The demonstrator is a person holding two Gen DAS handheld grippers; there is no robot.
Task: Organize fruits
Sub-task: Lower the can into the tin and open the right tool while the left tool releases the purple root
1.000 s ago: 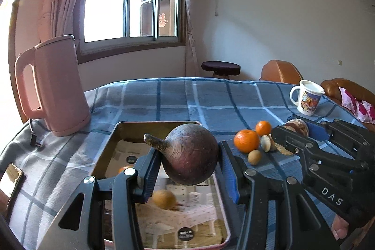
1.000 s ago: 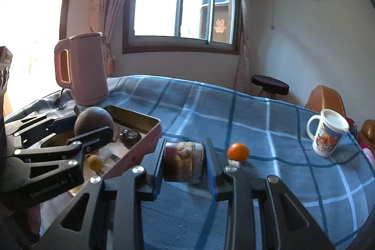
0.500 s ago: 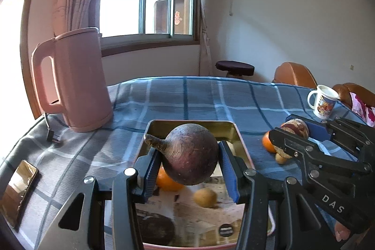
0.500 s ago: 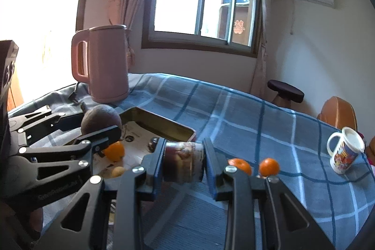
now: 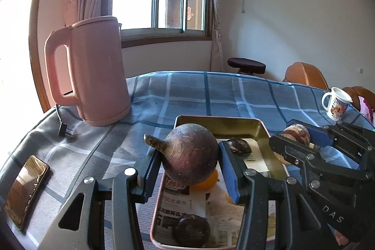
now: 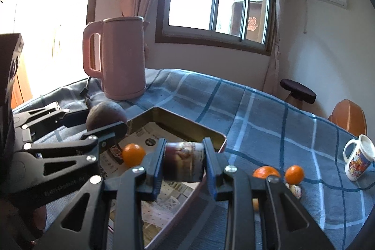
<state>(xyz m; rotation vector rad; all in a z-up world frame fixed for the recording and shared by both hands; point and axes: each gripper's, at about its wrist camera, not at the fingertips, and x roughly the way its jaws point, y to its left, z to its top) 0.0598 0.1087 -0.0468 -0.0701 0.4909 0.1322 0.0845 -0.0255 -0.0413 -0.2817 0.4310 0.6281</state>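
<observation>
My left gripper (image 5: 189, 170) is shut on a round dark purple fruit with a stem (image 5: 191, 155) and holds it above the near left part of the metal tray (image 5: 220, 120). My right gripper (image 6: 184, 162) is shut on a reddish-brown mottled fruit (image 6: 182, 162) over the tray's right rim (image 6: 212, 132). The tray is lined with newspaper and holds an orange (image 6: 133, 154) and dark fruits (image 5: 192, 230). Two oranges (image 6: 266, 172) (image 6: 294, 174) lie on the cloth to the right of the tray.
A pink kettle (image 5: 90, 72) stands at the back left with its cord and plug (image 5: 64, 131). A phone (image 5: 25, 189) lies at the left edge. A printed mug (image 5: 336, 103) stands at the far right. Small pale fruits (image 6: 295, 191) lie by the oranges.
Both grippers have swung left with their fruits. The left one now hangs over the tray's left side, and the right one has come from the cloth to over the tray's right rim.
</observation>
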